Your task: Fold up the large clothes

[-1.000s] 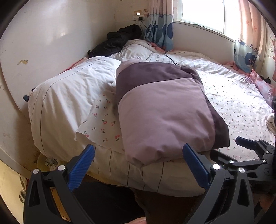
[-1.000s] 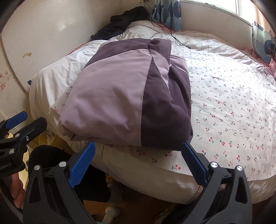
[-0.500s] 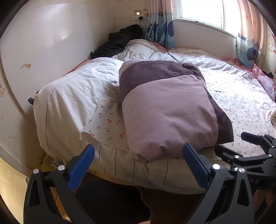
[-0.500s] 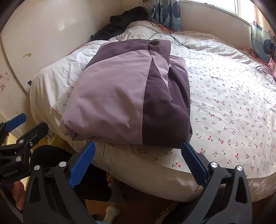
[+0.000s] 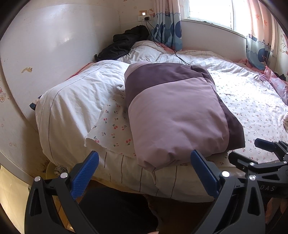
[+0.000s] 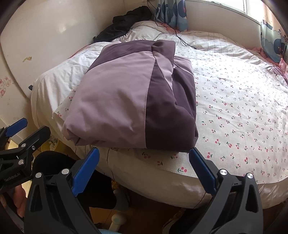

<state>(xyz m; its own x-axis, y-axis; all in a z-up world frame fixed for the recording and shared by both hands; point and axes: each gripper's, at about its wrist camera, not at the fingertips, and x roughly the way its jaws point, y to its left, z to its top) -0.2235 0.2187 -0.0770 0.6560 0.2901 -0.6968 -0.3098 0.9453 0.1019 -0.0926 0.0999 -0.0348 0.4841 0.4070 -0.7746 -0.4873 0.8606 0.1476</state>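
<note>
Folded two-tone purple jacket (image 5: 176, 115) laid on cherry-print sheet (image 6: 239, 115) at near edge of bed (image 5: 75, 108). Left hand-held gripper (image 5: 144, 171) held wide, nothing gripped, below bed edge. Right hand-held gripper (image 6: 144, 165) likewise wide, empty, clear of jacket. Black garment (image 5: 124, 43) piled at far corner.

hidden: bed (image 6: 234, 108) under garment (image 6: 126, 100) | cut off: curtain (image 5: 259, 50)

A home bedroom: a bed (image 5: 252, 100) with a cherry-print sheet (image 6: 243, 117), patterned curtains (image 5: 169, 30) by a window (image 5: 210, 10), cartoon stickers on the wall (image 5: 54, 45)
</note>
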